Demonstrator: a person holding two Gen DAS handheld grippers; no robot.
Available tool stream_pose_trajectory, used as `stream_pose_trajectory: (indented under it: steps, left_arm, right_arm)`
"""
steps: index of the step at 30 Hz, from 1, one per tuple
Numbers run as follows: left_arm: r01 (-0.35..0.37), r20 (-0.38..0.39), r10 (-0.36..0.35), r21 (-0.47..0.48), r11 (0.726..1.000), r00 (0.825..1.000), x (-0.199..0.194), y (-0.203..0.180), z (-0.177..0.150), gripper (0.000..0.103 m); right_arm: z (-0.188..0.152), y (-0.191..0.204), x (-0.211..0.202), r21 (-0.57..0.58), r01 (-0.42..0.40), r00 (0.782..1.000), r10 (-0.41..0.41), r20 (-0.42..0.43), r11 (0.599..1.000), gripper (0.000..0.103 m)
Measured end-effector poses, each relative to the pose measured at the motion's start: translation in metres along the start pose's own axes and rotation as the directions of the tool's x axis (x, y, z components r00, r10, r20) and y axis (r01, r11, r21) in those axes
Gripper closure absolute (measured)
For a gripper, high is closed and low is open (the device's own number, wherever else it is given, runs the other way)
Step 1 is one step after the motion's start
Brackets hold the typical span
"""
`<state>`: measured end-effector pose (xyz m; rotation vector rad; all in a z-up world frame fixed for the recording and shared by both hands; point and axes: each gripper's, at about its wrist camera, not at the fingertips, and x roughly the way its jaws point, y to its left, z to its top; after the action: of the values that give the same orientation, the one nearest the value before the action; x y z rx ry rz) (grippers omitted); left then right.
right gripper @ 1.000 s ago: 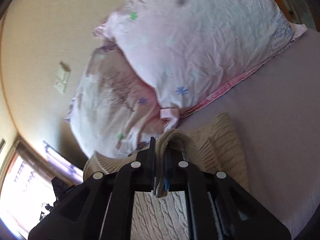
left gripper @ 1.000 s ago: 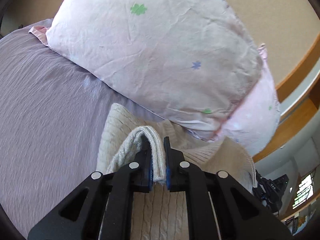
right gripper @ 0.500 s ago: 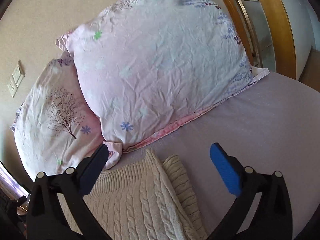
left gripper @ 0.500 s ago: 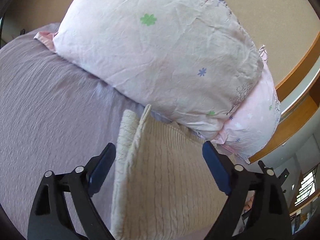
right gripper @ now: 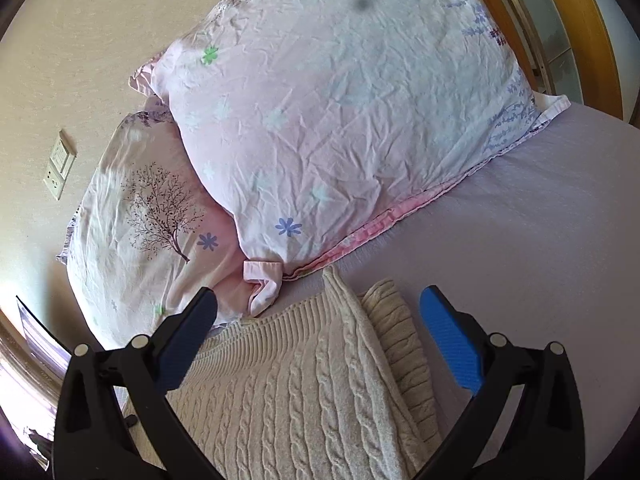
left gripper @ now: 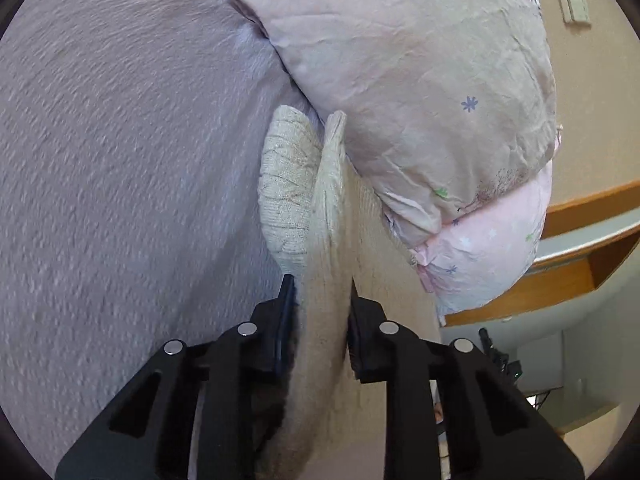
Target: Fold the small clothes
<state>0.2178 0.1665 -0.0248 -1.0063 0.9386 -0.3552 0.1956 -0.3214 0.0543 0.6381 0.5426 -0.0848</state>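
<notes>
Now, progress: cream knit sweater (right gripper: 304,392) lies on the bed (left gripper: 120,160) against the pillows (right gripper: 328,112), partly folded with one edge doubled over; more folding looks due.
Left tool (left gripper: 320,292): clamped on a raised ridge of the knit, far end reaching the pillows.
Right tool (right gripper: 316,312): spread wide, empty, hovering above the sweater's far edge.

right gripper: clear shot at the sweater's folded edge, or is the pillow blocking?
Probably yes. The right gripper is open and hangs just above the cream sweater, the folded edge between its fingers. The pink pillow sits beyond the sweater, not over it. The left gripper grips another part.
</notes>
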Motion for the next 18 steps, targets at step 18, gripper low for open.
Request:
stream_pose_trajectory:
  steps: [18]
  left_arm:
    - [0.496,-0.43,-0.457,-0.024,0.868,0.779,0.217,-0.224,-0.115,0.071]
  right_arm:
    - [0.031,-0.042,-0.039,0.047,-0.049,0.997,0.046,0.06,0.998,0.002]
